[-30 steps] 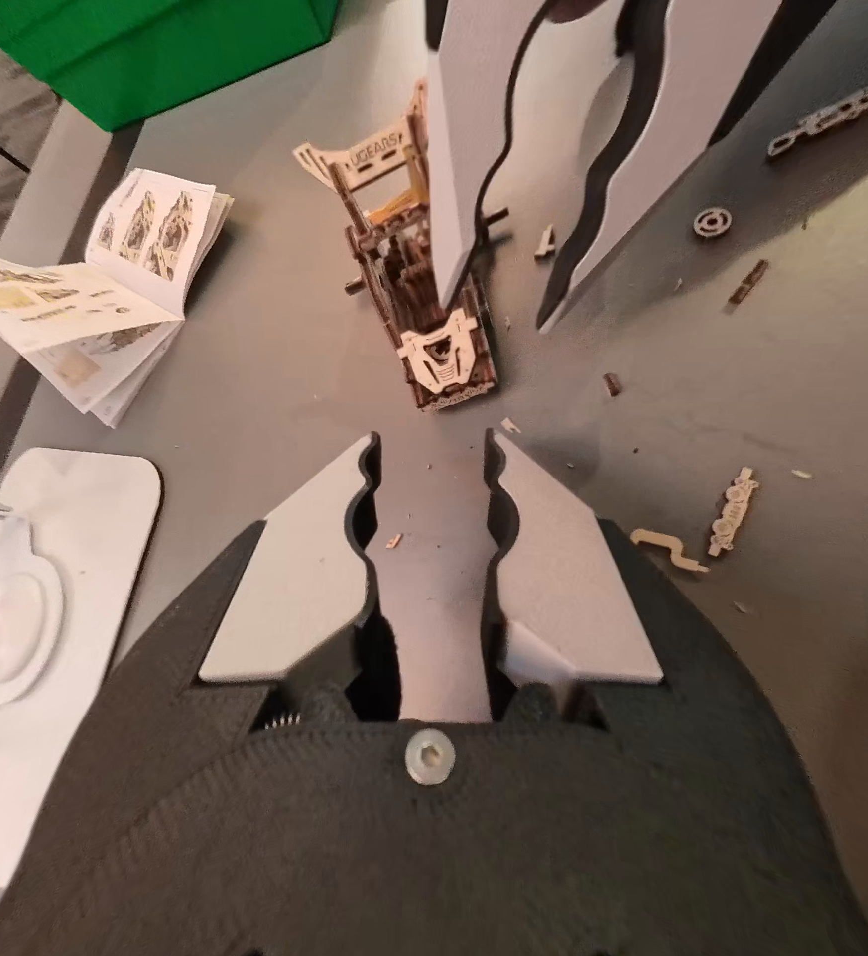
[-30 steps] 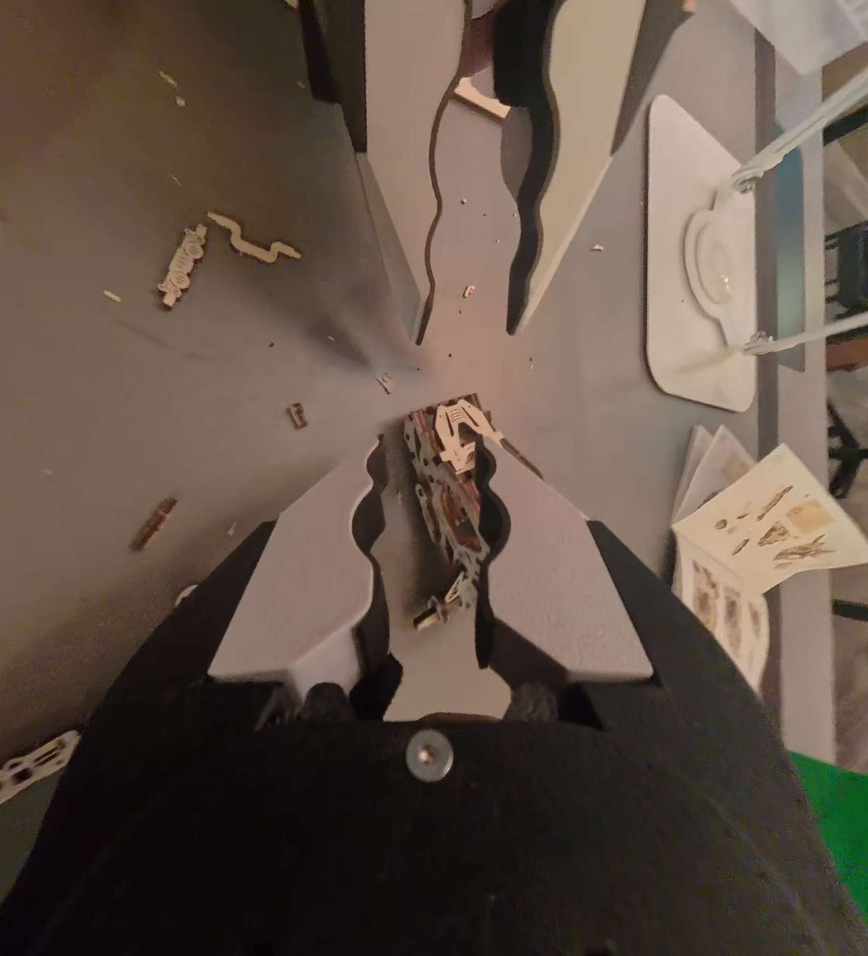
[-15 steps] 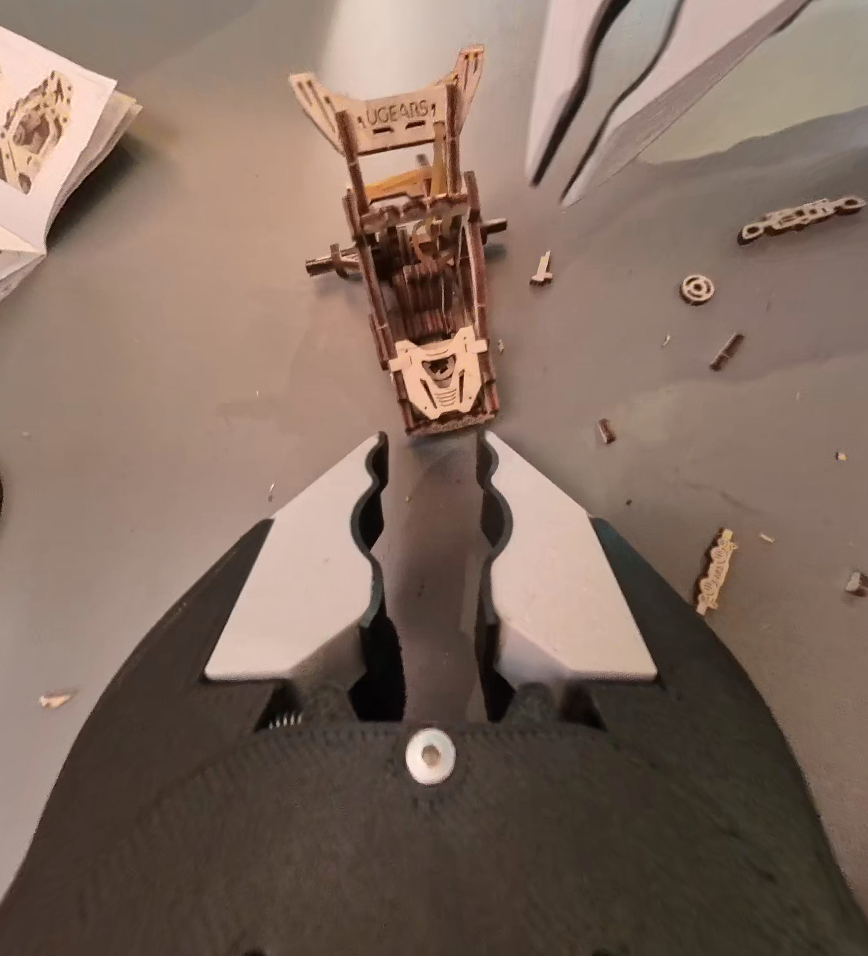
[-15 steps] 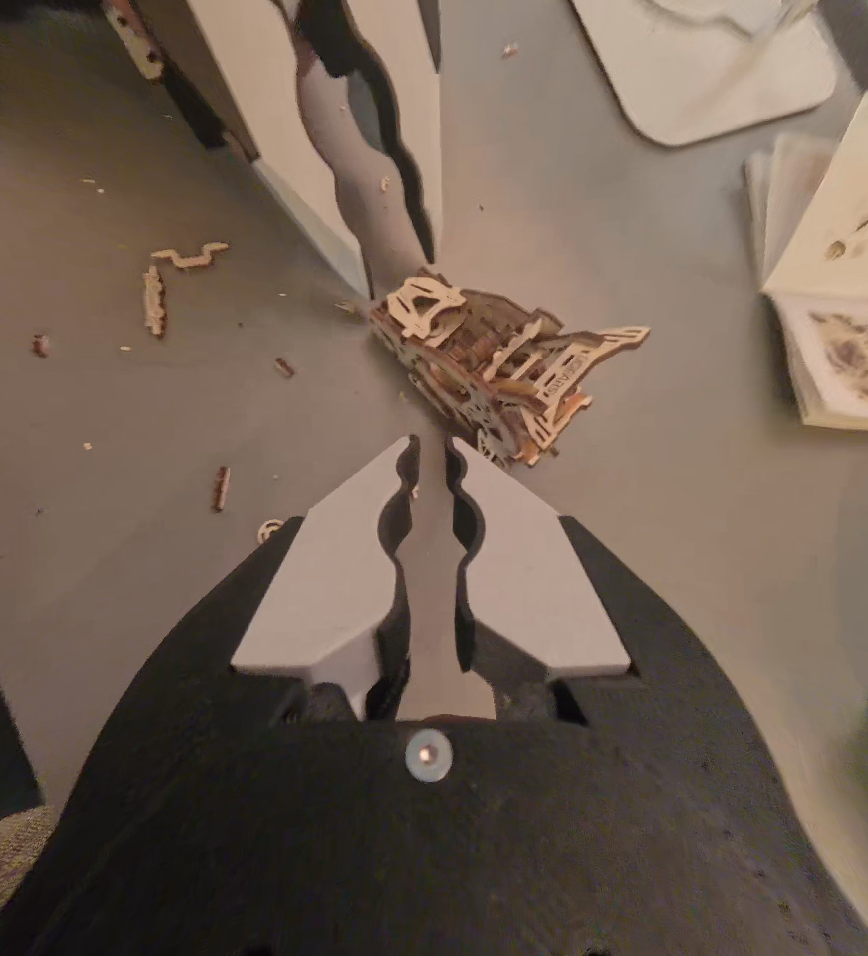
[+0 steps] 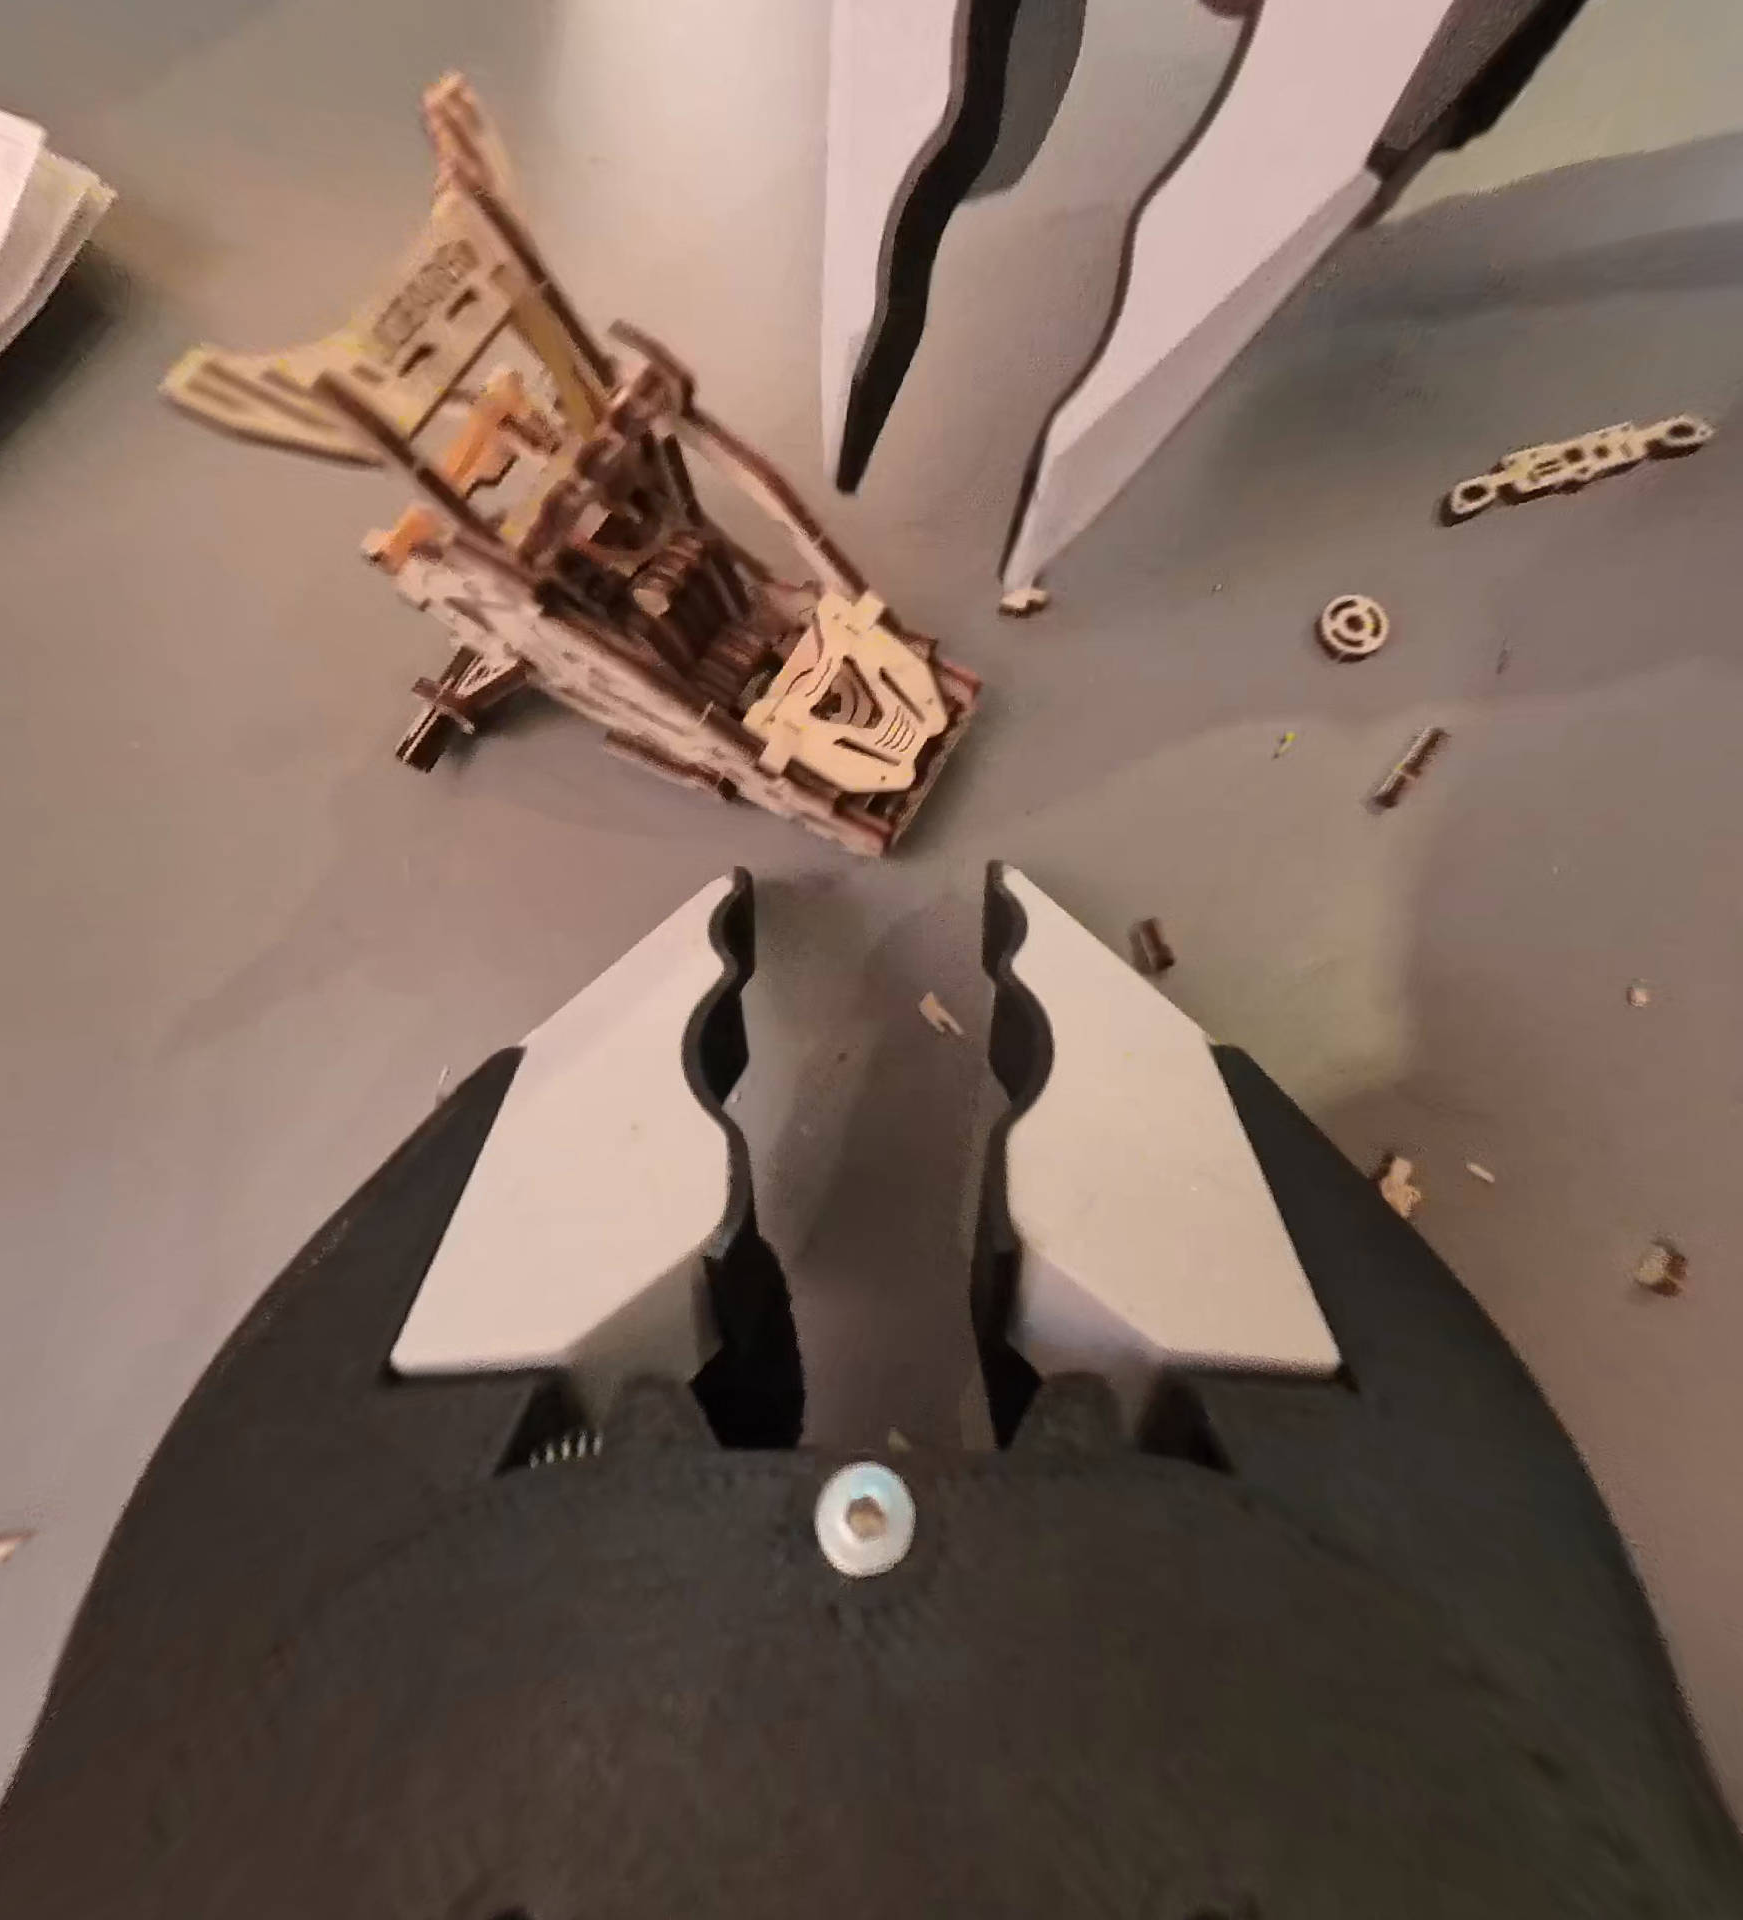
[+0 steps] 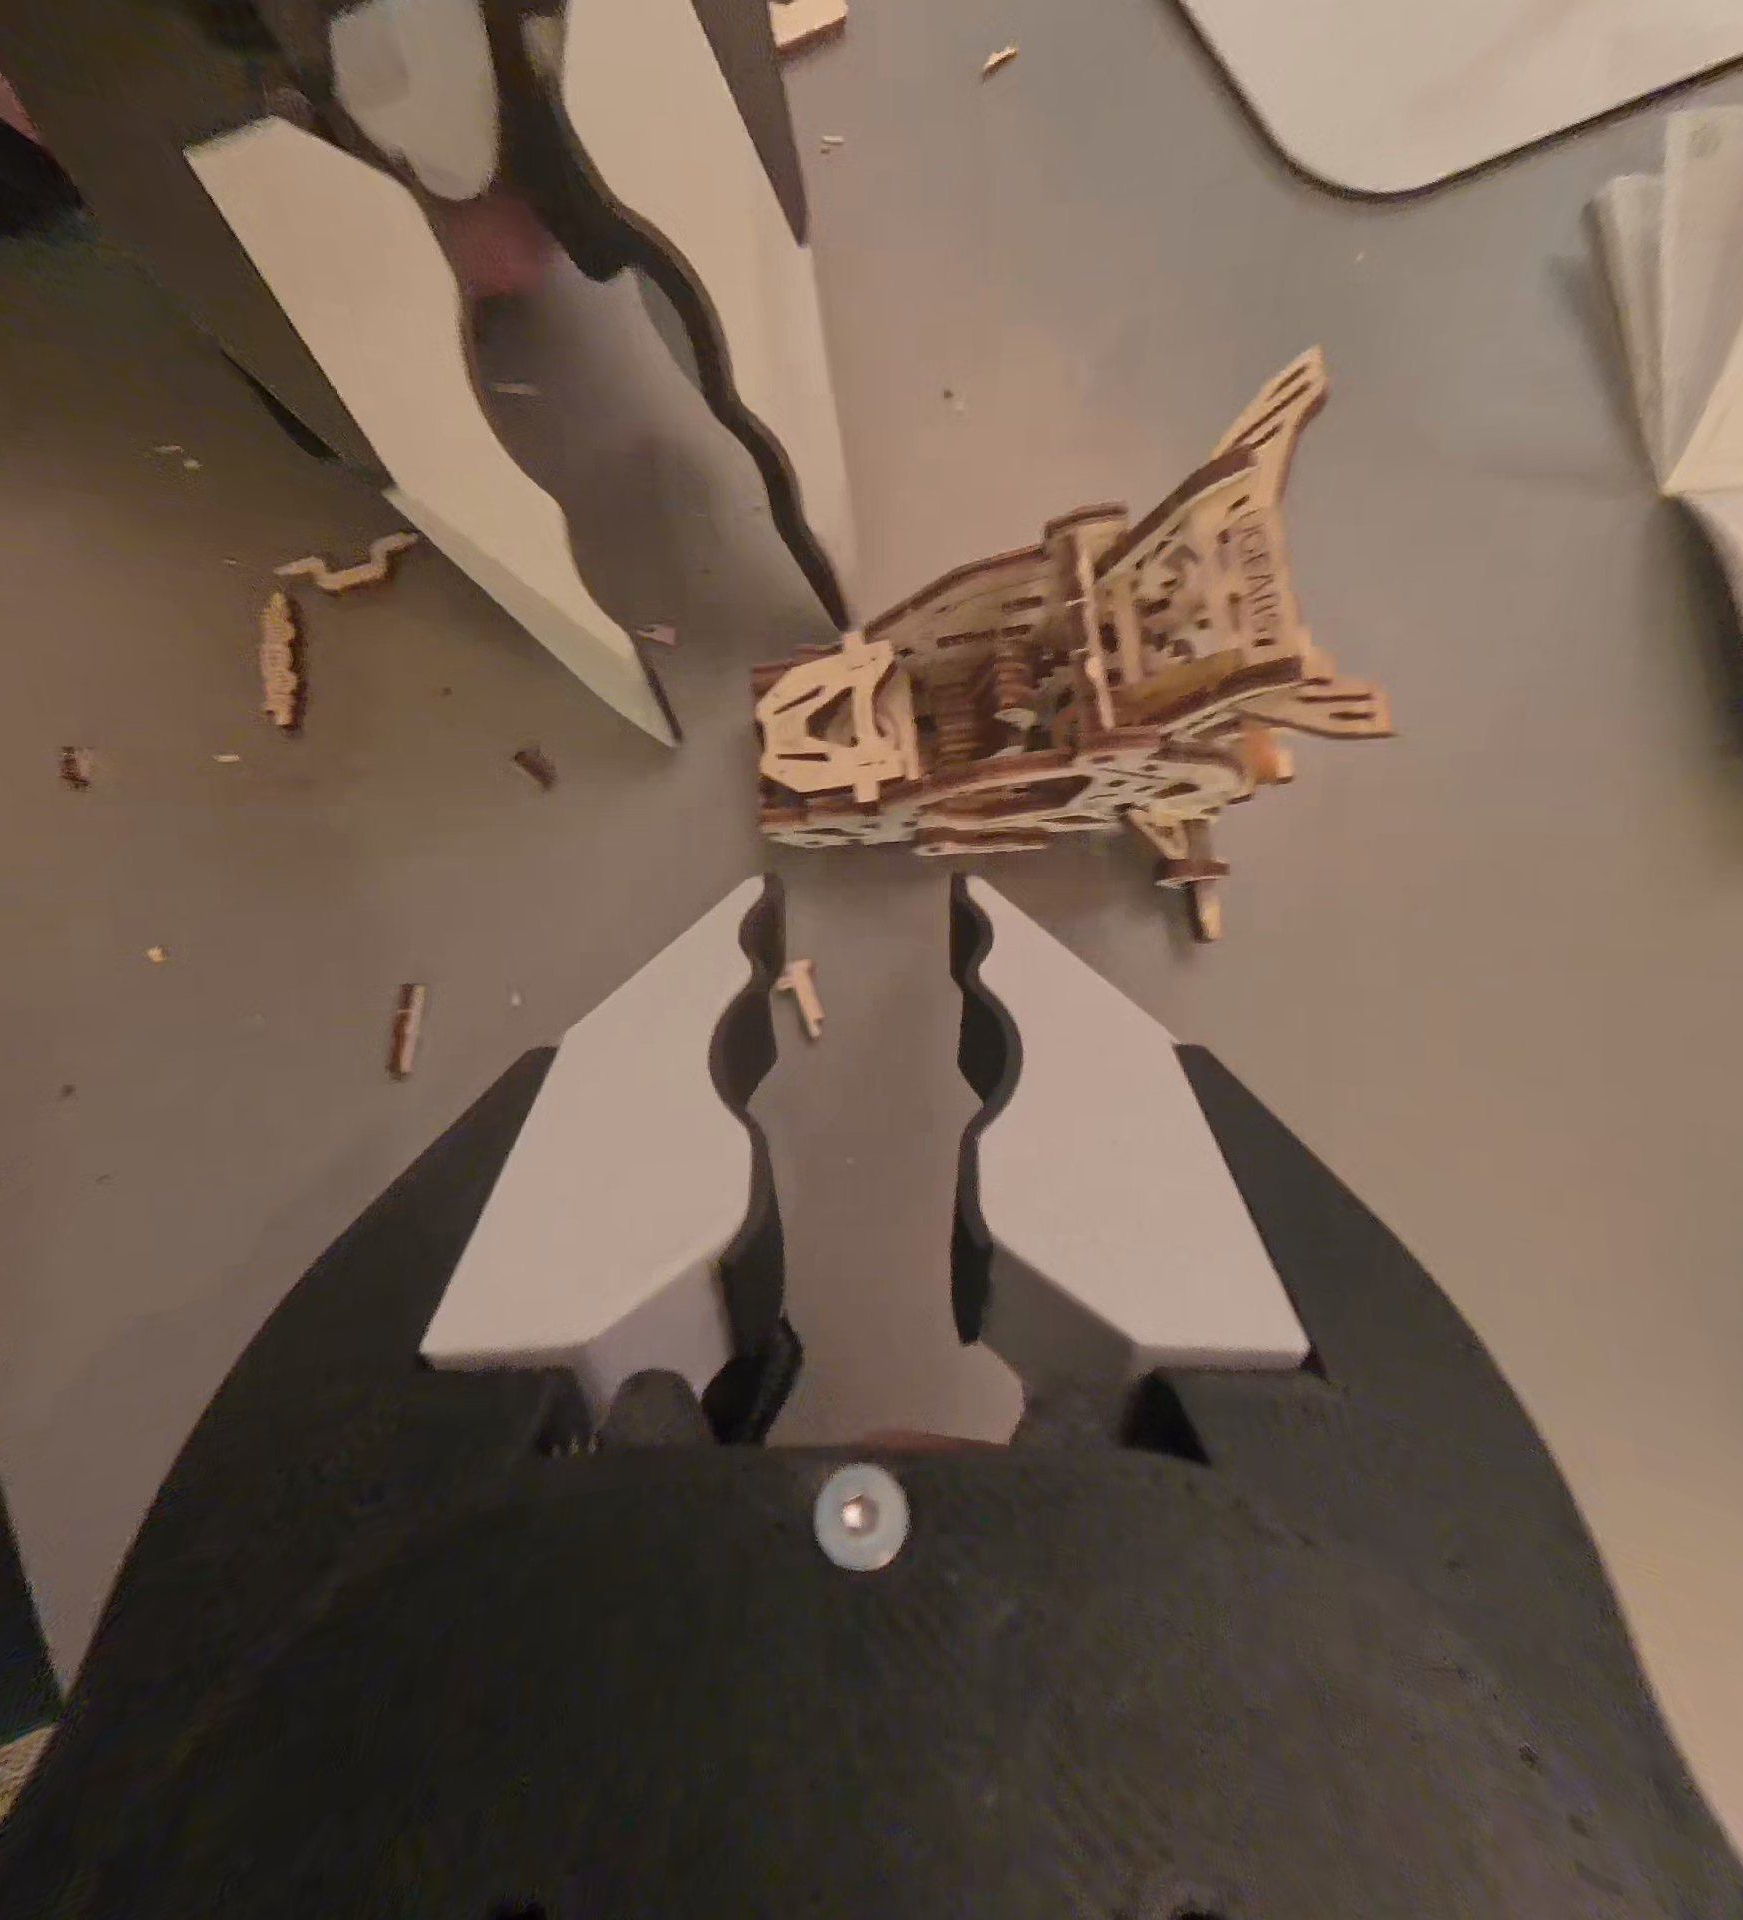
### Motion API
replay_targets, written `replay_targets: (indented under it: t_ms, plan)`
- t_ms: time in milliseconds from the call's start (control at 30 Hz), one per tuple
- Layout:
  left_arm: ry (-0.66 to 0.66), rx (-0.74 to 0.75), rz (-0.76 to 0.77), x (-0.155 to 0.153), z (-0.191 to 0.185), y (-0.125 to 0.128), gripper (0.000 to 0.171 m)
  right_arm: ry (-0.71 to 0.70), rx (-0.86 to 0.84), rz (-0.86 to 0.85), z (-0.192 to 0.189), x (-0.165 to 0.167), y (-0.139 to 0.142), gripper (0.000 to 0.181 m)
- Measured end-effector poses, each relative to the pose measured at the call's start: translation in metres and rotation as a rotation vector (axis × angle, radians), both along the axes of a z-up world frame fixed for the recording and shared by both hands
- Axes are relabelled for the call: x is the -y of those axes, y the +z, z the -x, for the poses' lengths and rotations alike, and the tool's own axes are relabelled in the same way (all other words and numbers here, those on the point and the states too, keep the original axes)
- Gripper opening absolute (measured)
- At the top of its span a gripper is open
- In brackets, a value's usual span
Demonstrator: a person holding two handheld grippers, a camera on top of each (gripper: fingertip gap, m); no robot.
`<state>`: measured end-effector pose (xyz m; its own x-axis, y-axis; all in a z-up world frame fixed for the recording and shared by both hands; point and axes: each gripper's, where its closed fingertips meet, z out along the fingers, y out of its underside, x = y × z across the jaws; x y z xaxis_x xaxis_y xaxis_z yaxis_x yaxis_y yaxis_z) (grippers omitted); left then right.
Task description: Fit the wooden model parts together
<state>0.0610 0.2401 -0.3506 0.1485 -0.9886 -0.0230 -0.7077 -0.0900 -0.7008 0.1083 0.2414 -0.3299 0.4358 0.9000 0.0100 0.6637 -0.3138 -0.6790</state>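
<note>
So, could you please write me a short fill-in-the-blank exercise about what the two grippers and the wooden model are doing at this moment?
1. The left gripper has its jaws ____, with nothing between them.
2. The wooden model rests on the grey ____, held by neither gripper.
3. The right gripper holds ____ between its fingers.
4. The small ring-shaped wooden part lies ____ from the model.

Missing words: open; table; nothing; apart
</note>
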Motion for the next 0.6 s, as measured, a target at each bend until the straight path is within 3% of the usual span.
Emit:
replay_targets:
  t_ms: [167, 600]
  plan:
    - [-0.032, -0.004, -0.019, 0.003, -0.015, -0.002, 0.016, -0.036, -0.018, -0.01, 0.011, 0.003, -0.011, 0.027]
    - [0.031, -0.004, -0.054, -0.004, -0.022, -0.002, 0.014, -0.078, -0.031, -0.054, 0.006, -0.006, -0.013, 0.018]
